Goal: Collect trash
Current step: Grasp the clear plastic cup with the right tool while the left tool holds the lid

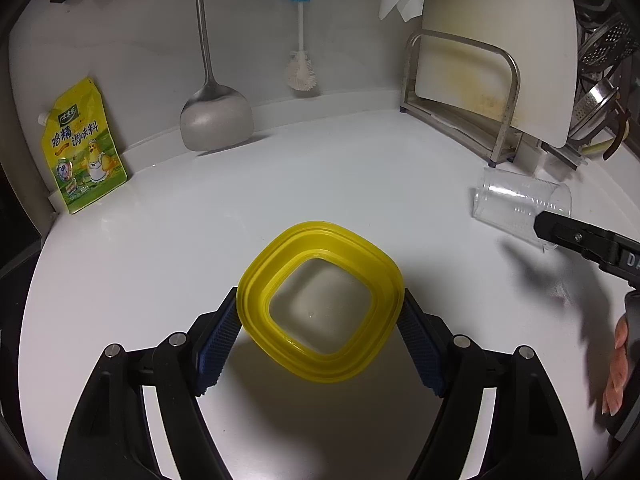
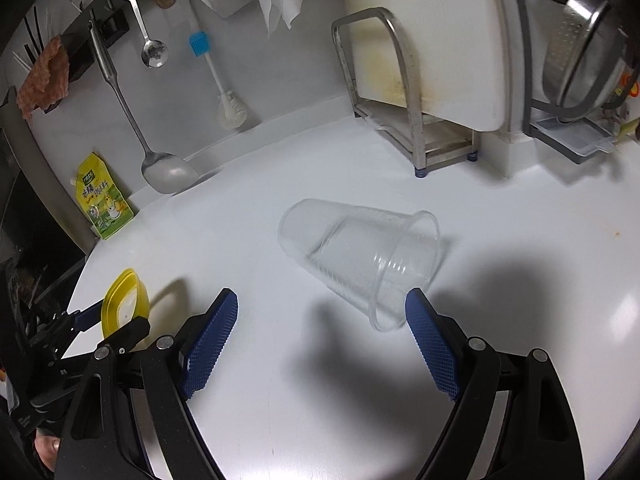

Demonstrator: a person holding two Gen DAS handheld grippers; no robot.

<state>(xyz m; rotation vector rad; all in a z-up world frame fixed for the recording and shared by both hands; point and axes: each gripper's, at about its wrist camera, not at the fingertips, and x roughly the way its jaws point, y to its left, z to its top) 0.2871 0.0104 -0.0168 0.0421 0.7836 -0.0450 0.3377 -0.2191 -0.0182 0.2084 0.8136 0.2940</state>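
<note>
Now, through the left wrist view, we are holding the left gripper (image 1: 320,336) clamped on a yellow lid (image 1: 320,302), its blue pads (image 1: 218,344) pressing the lid's two sides above the white counter (image 1: 320,168). Far off to its right, a clear cup (image 1: 520,210) is lying on its side, with the right gripper's tip just touching or overlapping it. Through the right wrist view, we are keeping the right gripper (image 2: 322,344) spread wide, nothing between its pads; the cup (image 2: 360,256) is lying just ahead, its rim beside the right-hand pad (image 2: 432,344).
</note>
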